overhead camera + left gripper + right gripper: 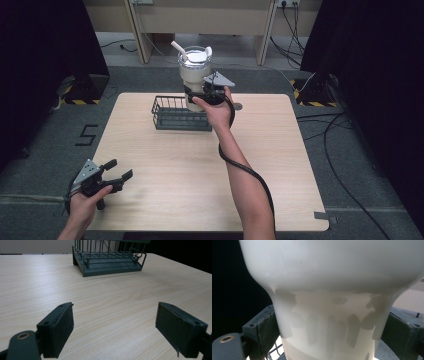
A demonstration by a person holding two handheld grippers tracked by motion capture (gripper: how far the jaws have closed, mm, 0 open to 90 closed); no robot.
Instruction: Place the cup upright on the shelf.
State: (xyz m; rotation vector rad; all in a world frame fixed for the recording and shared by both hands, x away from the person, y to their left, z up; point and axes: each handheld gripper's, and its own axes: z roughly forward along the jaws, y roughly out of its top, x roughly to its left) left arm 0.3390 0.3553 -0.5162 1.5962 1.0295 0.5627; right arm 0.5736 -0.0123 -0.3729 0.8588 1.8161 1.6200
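The right gripper clamps both black jaws on the narrow lower body of a tall cream-white plastic tumbler with a lid and a straw, holding it upright above the right end of the dark wire-mesh basket at the far middle of the pale wooden table; the left gripper rests low at the near left corner, jaws spread wide on nothing, well apart from the basket.

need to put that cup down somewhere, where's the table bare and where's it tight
Bare wood runs across the table from the wire basket down to the near edge, between the open left tool and the right forearm, and along the right side. It is tight at the far edge, where the right tool grips the cup over the basket.
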